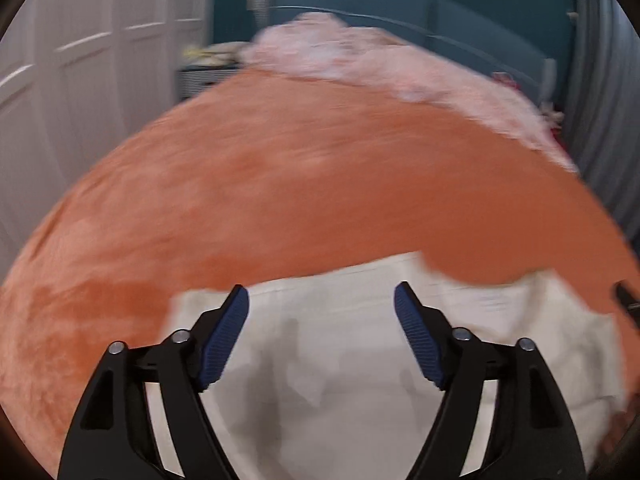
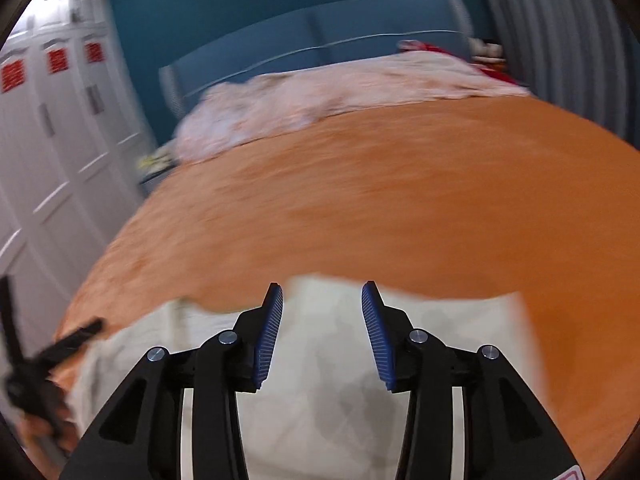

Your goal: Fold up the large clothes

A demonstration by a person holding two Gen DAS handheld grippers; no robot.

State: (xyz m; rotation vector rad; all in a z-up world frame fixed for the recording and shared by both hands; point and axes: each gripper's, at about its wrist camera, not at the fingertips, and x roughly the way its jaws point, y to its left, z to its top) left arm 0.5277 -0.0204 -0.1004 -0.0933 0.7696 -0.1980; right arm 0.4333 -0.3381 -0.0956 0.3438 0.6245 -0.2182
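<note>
A cream-white garment (image 1: 340,360) lies spread on an orange bedspread (image 1: 300,184), at the near edge of the bed. My left gripper (image 1: 322,300) is open and empty above the garment's far edge. In the right wrist view the same garment (image 2: 320,380) lies under my right gripper (image 2: 322,300), which is open and empty too. The left gripper (image 2: 44,360) shows blurred at the far left of the right wrist view, over the garment's left side. Both views are motion-blurred.
A crumpled pale pink blanket (image 1: 380,64) lies at the head of the bed against a blue headboard (image 2: 320,36). White wardrobe doors (image 2: 52,152) stand left of the bed. A grey curtain (image 2: 560,40) hangs on the right. Red items (image 2: 492,68) sit by the headboard.
</note>
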